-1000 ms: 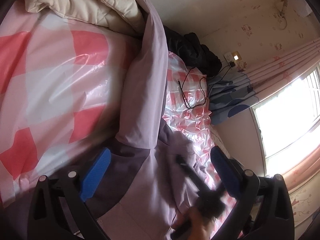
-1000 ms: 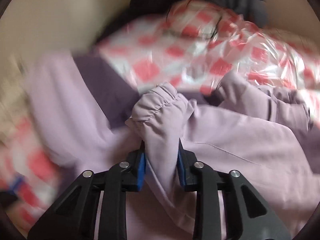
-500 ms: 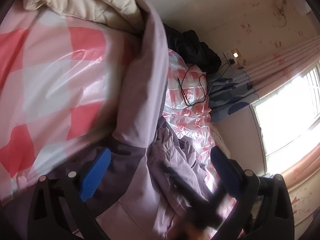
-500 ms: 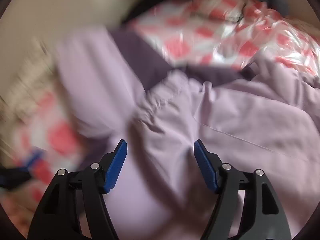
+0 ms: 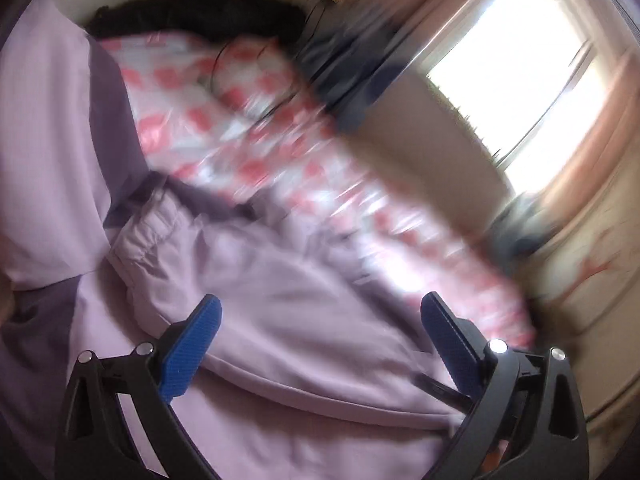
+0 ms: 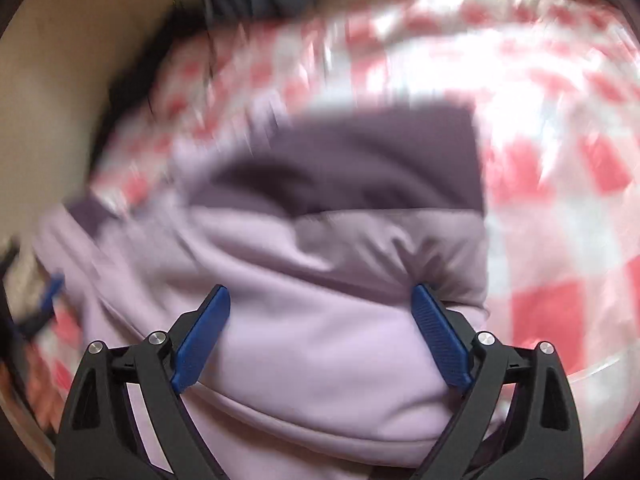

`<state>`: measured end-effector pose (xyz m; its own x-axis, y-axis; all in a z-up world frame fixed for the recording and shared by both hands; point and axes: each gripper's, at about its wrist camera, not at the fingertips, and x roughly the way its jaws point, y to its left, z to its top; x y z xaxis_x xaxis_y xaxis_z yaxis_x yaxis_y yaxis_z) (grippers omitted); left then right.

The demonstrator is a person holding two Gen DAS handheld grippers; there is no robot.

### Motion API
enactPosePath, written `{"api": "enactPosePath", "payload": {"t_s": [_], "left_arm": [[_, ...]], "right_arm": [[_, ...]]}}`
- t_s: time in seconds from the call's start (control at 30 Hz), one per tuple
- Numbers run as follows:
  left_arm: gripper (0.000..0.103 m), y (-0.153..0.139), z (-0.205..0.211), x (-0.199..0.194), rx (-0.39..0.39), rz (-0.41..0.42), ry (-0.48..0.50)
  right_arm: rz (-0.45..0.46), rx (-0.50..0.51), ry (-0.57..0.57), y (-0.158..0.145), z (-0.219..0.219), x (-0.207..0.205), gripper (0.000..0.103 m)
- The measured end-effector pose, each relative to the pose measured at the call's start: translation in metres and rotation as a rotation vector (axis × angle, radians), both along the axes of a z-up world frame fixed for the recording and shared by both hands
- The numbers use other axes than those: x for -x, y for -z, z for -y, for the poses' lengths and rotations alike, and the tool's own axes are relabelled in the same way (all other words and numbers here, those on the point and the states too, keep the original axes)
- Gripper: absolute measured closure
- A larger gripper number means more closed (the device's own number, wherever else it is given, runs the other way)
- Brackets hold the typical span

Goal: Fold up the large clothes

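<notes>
Lilac jacket (image 5: 304,320) heaps across the checkered bedcover (image 5: 256,160); open cover lies right, dark clothes (image 5: 208,16) and wall block the far end.

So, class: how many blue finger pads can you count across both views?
4: two on the left gripper, two on the right gripper, all above the lilac jacket. None appears hidden.

Bright daylight pouring in from the window (image 5: 516,80), glowing white, shiny glare on the checked sheet (image 6: 560,160), both pictures smeared and blurry, edges bent round and dark
</notes>
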<state>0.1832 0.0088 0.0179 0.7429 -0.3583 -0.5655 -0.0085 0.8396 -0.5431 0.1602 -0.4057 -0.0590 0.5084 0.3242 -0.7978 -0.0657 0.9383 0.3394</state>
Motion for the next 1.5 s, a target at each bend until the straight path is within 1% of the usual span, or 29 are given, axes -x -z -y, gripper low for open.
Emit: {"api": "enactPosePath", "payload": {"t_s": [0.07,0.1,0.13,0.23,0.27,0.3,0.37,0.4,0.43,0.5,0.6,0.63,0.67,0.7,0.73,0.8,0.87,0.97,1.0,1.03,1.1,1.13,1.2,1.23,1.3,1.37,1.43,1.47,1.5], "left_arm": [[0.009,0.046,-0.003,-0.026,-0.024,-0.179,-0.068],[0.012,0.067,-0.008,-0.034,-0.012,-0.24,-0.077],[0.012,0.082,-0.009,-0.039,-0.031,-0.256,-0.054],[0.012,0.073,0.005,-0.038,-0.133,-0.251,-0.013],[0.012,0.061,0.005,-0.035,-0.119,-0.242,0.002],[0.012,0.041,-0.003,-0.028,-0.079,-0.198,0.016],[0.012,0.0,-0.026,-0.016,-0.091,-0.09,-0.022],[0.007,-0.022,-0.043,-0.009,-0.114,-0.029,-0.054],[0.007,-0.051,-0.068,-0.005,-0.142,0.036,-0.114],[0.007,-0.098,-0.126,-0.01,-0.182,0.106,-0.247],[0.007,-0.141,-0.207,-0.033,-0.204,0.129,-0.37],[0.007,-0.153,-0.243,-0.042,-0.207,0.127,-0.427],[0.007,-0.159,-0.271,-0.048,-0.221,0.115,-0.473],[0.007,-0.163,-0.308,-0.055,-0.234,0.074,-0.541],[0.007,-0.164,-0.331,-0.055,-0.223,0.053,-0.58],[0.007,-0.156,-0.388,-0.048,-0.086,0.019,-0.645],[0.007,-0.144,-0.421,-0.043,0.063,0.015,-0.635],[0.007,-0.131,-0.434,-0.047,0.142,-0.003,-0.59],[0.007,-0.127,-0.434,-0.05,0.134,-0.016,-0.578],[0.008,-0.127,-0.432,-0.05,0.104,-0.018,-0.595],[0.008,-0.123,-0.43,-0.044,0.076,0.017,-0.625],[0.008,-0.119,-0.434,-0.046,0.072,-0.013,-0.619],[0.008,-0.108,-0.436,-0.059,0.048,-0.114,-0.587],[0.008,-0.103,-0.43,-0.071,-0.009,-0.174,-0.573],[0.008,-0.097,-0.428,-0.075,-0.044,-0.19,-0.598],[0.008,-0.093,-0.432,-0.076,-0.038,-0.201,-0.638],[0.014,-0.09,-0.435,-0.078,-0.033,-0.216,-0.674],[0.039,-0.088,-0.437,-0.077,-0.02,-0.215,-0.692],[0.071,-0.085,-0.441,-0.076,0.009,-0.218,-0.692]], "right_arm": [[0.039,-0.006,0.004,-0.009,0.004,0.009,0.014],[0.069,-0.047,0.018,-0.018,0.007,0.017,0.014],[0.09,-0.075,0.031,-0.022,0.01,0.021,0.014],[0.15,-0.154,0.063,-0.044,0.013,0.049,0.014],[0.171,-0.17,0.06,-0.05,0.01,0.06,0.014],[0.188,-0.189,0.062,-0.055,0.008,0.072,0.013],[0.208,-0.252,0.074,-0.063,0.009,0.101,0.011],[0.229,-0.291,0.082,-0.062,0.007,0.114,0.009],[0.251,-0.316,0.086,-0.066,0.005,0.122,0.007],[0.273,-0.344,0.074,-0.064,-0.002,0.133,0.007],[0.24,-0.342,0.032,-0.057,-0.011,0.136,0.007],[0.233,-0.337,0.027,-0.056,-0.013,0.137,0.007],[0.222,-0.333,0.023,-0.052,-0.015,0.137,0.007],[0.203,-0.329,0.024,-0.046,-0.016,0.136,0.007],[0.187,-0.324,0.028,-0.042,-0.017,0.135,0.007],[0.156,-0.331,0.045,-0.032,-0.015,0.13,0.007],[0.117,-0.339,0.062,-0.022,-0.013,0.126,0.007],[0.109,-0.309,0.048,-0.015,-0.018,0.123,0.007],[0.108,-0.295,0.036,-0.015,-0.022,0.123,0.007],[0.108,-0.289,0.031,-0.014,-0.023,0.123,0.007],[0.11,-0.275,0.022,-0.013,-0.026,0.123,0.007],[0.105,-0.275,0.018,-0.011,-0.027,0.123,0.007],[0.103,-0.28,0.018,-0.011,-0.026,0.123,0.007],[0.1,-0.282,0.018,-0.01,-0.025,0.123,0.007],[0.098,-0.285,0.019,-0.009,-0.024,0.124,0.007],[0.098,-0.286,0.017,-0.01,-0.025,0.124,0.007],[0.096,-0.287,0.016,-0.01,-0.025,0.123,0.007],[0.095,-0.287,0.016,-0.01,-0.025,0.123,0.007],[0.096,-0.288,0.016,-0.01,-0.025,0.123,0.007]]}}
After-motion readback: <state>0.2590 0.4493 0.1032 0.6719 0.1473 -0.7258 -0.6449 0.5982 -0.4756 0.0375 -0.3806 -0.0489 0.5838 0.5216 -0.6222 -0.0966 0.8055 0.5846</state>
